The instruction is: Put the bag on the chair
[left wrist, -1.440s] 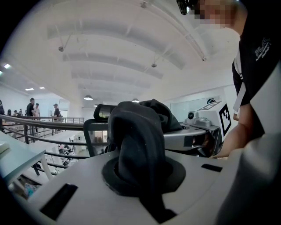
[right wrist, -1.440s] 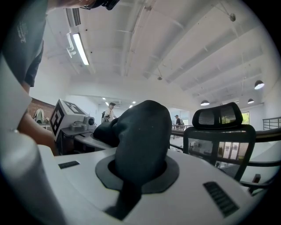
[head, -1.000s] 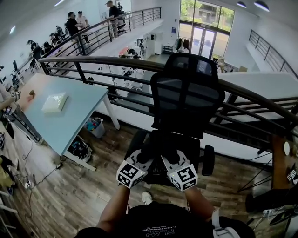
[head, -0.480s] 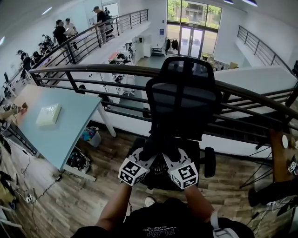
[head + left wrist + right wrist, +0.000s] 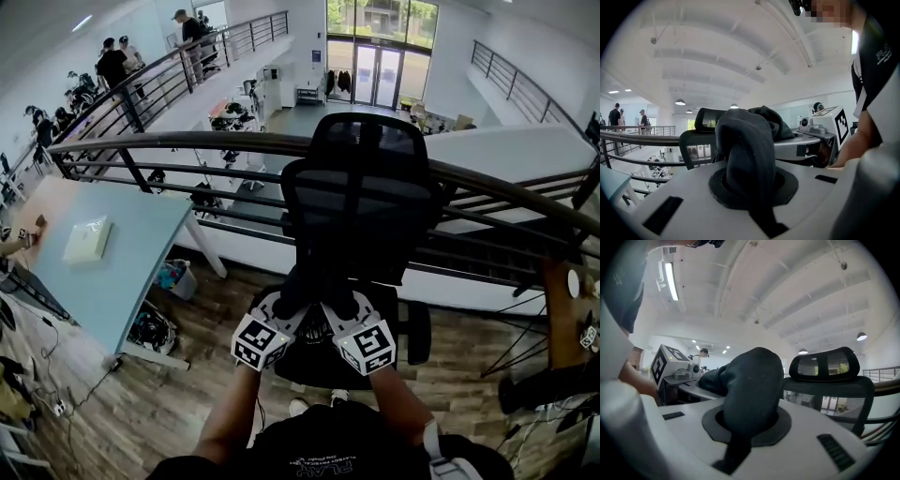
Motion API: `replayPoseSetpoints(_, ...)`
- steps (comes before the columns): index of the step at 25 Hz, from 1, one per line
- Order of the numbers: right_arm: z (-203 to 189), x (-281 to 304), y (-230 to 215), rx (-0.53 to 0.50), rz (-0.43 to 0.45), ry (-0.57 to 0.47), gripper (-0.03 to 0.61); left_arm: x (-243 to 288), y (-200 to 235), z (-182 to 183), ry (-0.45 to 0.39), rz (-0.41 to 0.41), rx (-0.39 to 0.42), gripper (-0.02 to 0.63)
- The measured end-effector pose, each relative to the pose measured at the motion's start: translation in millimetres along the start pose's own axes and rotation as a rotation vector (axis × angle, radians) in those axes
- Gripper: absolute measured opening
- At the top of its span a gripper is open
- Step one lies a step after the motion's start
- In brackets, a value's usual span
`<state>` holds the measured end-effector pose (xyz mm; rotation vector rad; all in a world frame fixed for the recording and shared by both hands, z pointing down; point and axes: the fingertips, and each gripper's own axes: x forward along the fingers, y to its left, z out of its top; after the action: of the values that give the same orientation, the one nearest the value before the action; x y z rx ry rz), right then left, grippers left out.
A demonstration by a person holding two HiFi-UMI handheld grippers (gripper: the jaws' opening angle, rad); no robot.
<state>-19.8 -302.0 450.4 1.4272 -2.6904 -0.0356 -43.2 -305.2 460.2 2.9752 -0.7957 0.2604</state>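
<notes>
carry step, near the drop. left gripper [image 5: 279, 309] and right gripper [image 5: 342, 314] both clenched on the black bag [image 5: 312, 292], held over the chair [image 5: 366, 187] seat, contact unclear. next: lower onto seat, release both.

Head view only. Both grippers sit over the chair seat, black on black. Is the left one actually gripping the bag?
Observer: Yes. In the left gripper view, the left gripper is shut on a thick fold of the black bag.
Operator: And the right?
Observer: Same. In the right gripper view, the right gripper is shut on another fold of the bag, which bulges up from between its jaws.
</notes>
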Motion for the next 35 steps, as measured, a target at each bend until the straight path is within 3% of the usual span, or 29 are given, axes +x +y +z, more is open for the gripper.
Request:
replayPoseSetpoints(5,-8,13,-25,-0.008,0.020,0.034,0.040,26,13,-2,-0.011,-0.001,-0.028,0.032)
replayPoseSetpoints(21,-49,52,-110,0.029,0.036,0.127,0.040,118,58,-17,0.070,-0.012,-0.082,0.032)
replayPoseSetpoints(35,-116,82,-157,0.070,0.062,0.234,0.041,179,89,-82,0.161,-0.047,-0.127,0.034)
